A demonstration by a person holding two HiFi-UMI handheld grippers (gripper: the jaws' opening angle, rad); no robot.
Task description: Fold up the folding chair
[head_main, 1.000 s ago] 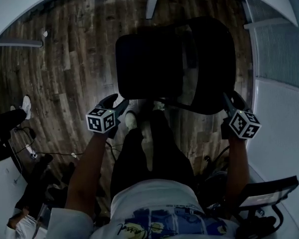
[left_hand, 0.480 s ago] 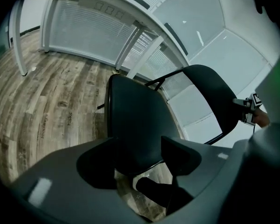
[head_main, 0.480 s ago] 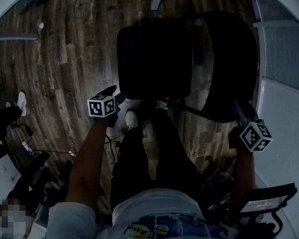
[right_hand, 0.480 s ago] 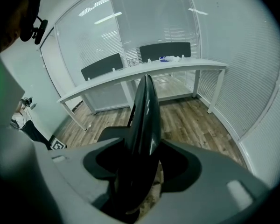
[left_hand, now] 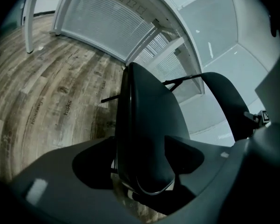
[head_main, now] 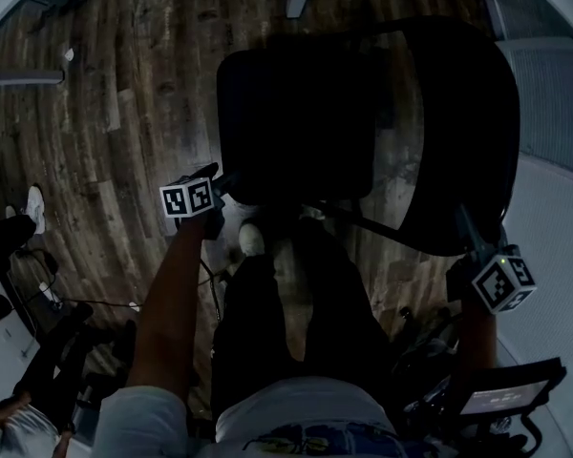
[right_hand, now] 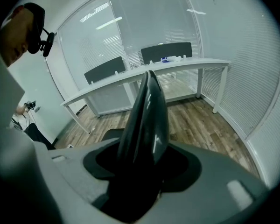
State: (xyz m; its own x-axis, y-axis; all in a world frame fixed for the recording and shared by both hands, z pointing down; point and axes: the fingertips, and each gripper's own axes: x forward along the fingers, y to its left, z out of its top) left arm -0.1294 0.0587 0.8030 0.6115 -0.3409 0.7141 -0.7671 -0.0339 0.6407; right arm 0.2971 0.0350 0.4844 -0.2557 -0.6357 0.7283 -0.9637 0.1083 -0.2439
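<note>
Head view: the folding chair (head_main: 363, 122) stands on the wooden floor (head_main: 124, 113) just ahead of your legs. Its seat (head_main: 296, 113) lies broad-side up and the backrest (head_main: 463, 132) is off to the right. The two panels are apart, so I judge the fold only begun. Your left claw (head_main: 213, 185) is at the seat's near corner and your right claw (head_main: 479, 256) is on the backrest's near rim.

Left gripper view: the jaws have just been opening and stand spread. The seat's edge (left_hand: 147, 139) is in the slot, and floor shows through a gap on one side, so nothing is pinched. It looks like a re-grip.

Right gripper view: the backrest's rim (right_hand: 147, 120) fills the slot and the jaws pinch it. A long white bench (right_hand: 177, 64) runs along the far wall, well apart from the work.

Next, as I judge it: settle the seat's edge deeper into the left claw and clamp. Then swing the seat toward the backrest while your right claw steadies the frame. Keep your legs out of the closing gap.
</note>
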